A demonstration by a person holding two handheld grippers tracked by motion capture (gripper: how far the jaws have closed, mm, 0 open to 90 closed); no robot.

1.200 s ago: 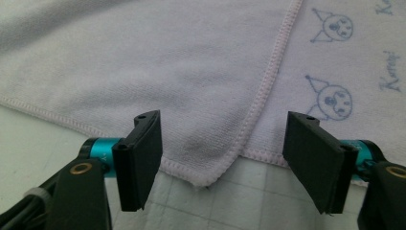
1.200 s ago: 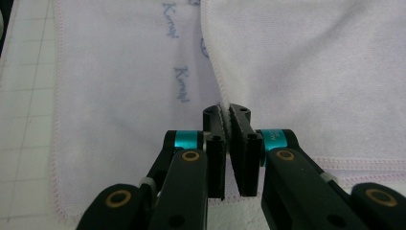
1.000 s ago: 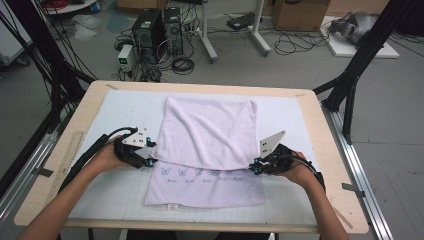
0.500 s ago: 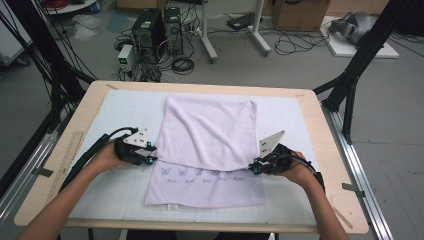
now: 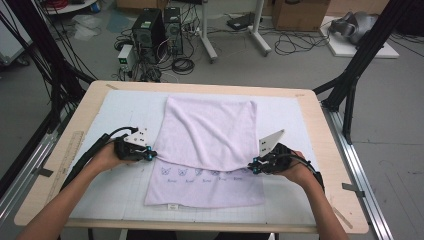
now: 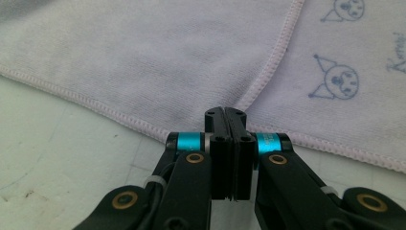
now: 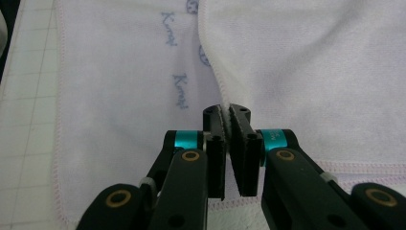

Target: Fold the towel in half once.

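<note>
In the high view a pale lilac towel (image 5: pixel 207 145) lay on the white gridded mat (image 5: pixel 125 115) that covered the light wooden worktop (image 5: pixel 90 102), roughly midway between its left and right edges. Its far part was folded back toward the person, so the upper layer ended in a soft hem across the middle, and below that the lower layer showed a row of small blue cartoon faces with lettering, reaching close to the near edge. The left gripper (image 5: pixel 149 155) met the left end of that fold and the right gripper (image 5: pixel 252 168) the right end, each held in a hand. A clear ruler (image 5: pixel 67 155) lay near the worktop's left edge.

In the left gripper view the cloth looked like fine looped terry with a stitched pink-white hem running slantwise. The left gripper (image 6: pixel 225 114), black with turquoise collars and brass pivots, had just been closing and its jaws stood pressed together at the hem where the two layers crossed; whether cloth was pinched between them I could not tell.

In the right gripper view the right gripper (image 7: pixel 226 111) was clamped on the folded layer's hem, a sliver of white edge showing between the pads. Blue script ran down the lower layer.
</note>
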